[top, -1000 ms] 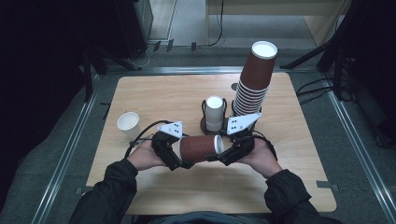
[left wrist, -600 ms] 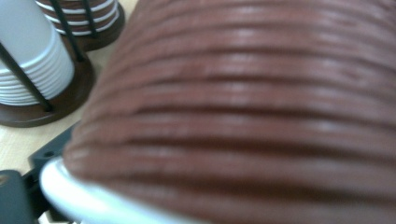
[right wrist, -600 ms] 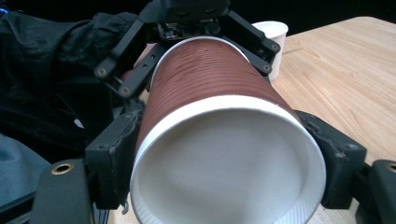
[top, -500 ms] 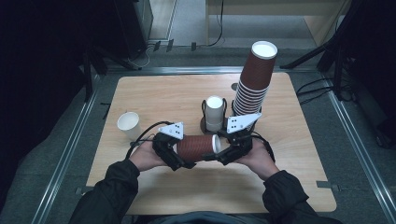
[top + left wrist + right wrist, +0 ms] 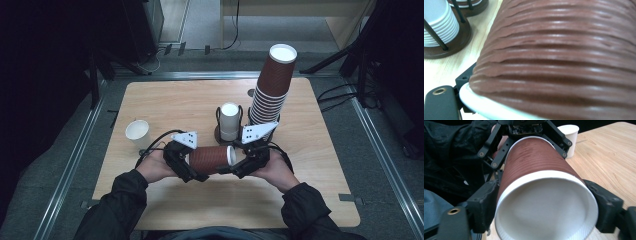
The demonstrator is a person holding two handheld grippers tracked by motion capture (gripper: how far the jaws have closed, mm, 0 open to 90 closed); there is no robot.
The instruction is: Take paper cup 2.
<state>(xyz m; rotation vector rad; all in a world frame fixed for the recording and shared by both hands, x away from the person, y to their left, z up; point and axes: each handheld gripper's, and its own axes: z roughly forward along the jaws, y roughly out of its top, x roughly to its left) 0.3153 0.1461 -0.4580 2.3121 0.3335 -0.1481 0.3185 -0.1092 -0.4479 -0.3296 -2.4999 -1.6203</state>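
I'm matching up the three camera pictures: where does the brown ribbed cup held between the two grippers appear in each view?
High view: the brown ribbed cup lies sideways at lower centre, between the left gripper and right gripper.
Left gripper view: its ribbed wall spans most of the picture, white rim at the bottom.
Right gripper view: centre, white mouth toward the camera.
Shared landmark: the small white cup, also at the right gripper view's top.

Light wooden table (image 5: 320, 165) with rounded corners, centre of frame, on a grey floor (image 5: 60, 165). Metal rails (image 5: 75, 160) run along its left, right and far sides. Black cables (image 5: 345, 92) trail on the floor at right; another cable (image 5: 235, 30) drops at top centre. Pale wooden furniture (image 5: 295, 7) upper right. Dark cabinet (image 5: 145, 22) upper left. Left and right edges sit in deep shadow; light falls mostly on the table.
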